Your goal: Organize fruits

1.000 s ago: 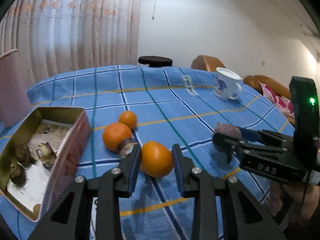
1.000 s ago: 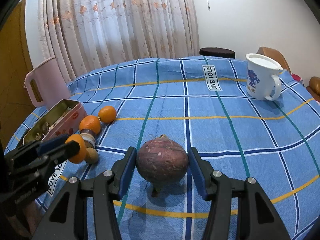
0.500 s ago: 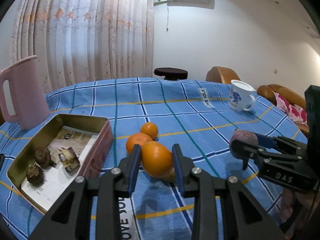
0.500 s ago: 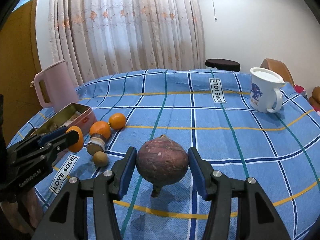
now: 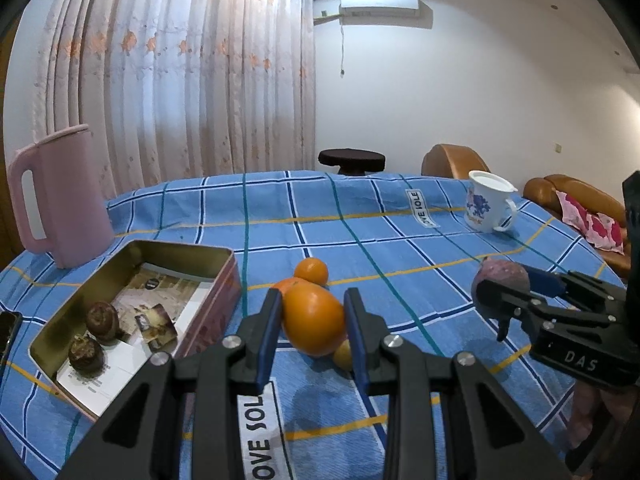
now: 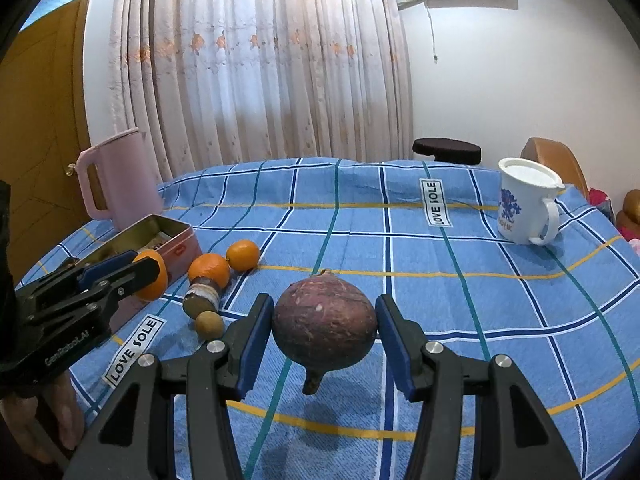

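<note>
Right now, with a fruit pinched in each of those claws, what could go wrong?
The left gripper pinches a round orange by its sides only; it might slip and roll.

The right gripper holds a heavier purple-brown fruit above the tablecloth; dropped, it could bruise.

The open tin already holds two dark fruits, and loose oranges sit beside it, easily knocked.

- An orange [image 5: 314,320] is held off the cloth, near the tin [image 5: 208,308].
- A round purple-brown fruit [image 6: 325,326] is held at right, stem down.
- Two oranges [image 6: 224,262] lie beside the tin.
</note>
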The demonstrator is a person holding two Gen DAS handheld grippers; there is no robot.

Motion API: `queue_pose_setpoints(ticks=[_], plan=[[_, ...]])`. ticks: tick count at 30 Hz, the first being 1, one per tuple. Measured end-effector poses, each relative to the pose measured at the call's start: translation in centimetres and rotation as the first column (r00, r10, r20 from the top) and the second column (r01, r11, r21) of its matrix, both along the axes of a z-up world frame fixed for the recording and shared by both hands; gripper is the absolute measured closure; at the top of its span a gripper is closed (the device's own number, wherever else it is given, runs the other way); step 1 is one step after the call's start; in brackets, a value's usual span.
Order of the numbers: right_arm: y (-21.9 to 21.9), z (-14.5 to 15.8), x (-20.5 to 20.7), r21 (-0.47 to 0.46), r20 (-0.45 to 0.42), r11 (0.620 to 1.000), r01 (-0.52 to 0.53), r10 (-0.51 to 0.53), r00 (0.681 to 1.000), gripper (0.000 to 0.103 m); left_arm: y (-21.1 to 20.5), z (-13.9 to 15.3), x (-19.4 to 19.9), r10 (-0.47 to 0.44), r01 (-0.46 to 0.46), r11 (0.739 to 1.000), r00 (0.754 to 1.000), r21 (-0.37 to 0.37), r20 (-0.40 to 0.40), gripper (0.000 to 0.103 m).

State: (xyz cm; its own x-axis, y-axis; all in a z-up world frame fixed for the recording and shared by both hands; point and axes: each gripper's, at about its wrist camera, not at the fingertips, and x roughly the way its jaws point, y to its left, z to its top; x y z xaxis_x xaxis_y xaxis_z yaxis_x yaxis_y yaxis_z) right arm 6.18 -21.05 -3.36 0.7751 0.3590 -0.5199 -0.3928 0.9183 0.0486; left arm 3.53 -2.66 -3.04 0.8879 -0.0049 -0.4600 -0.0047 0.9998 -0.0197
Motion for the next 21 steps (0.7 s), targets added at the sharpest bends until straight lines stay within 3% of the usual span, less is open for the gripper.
queue_pose_setpoints(ticks=[21], plan=[[0.9, 0.5, -1.1, -0.035, 0.066, 0.999, -0.026, 0.028, 0.997, 0.049, 1.6, 0.6, -0.2, 0.079, -0.081, 0.996, 0.996, 0.043, 0.046, 0.070]])
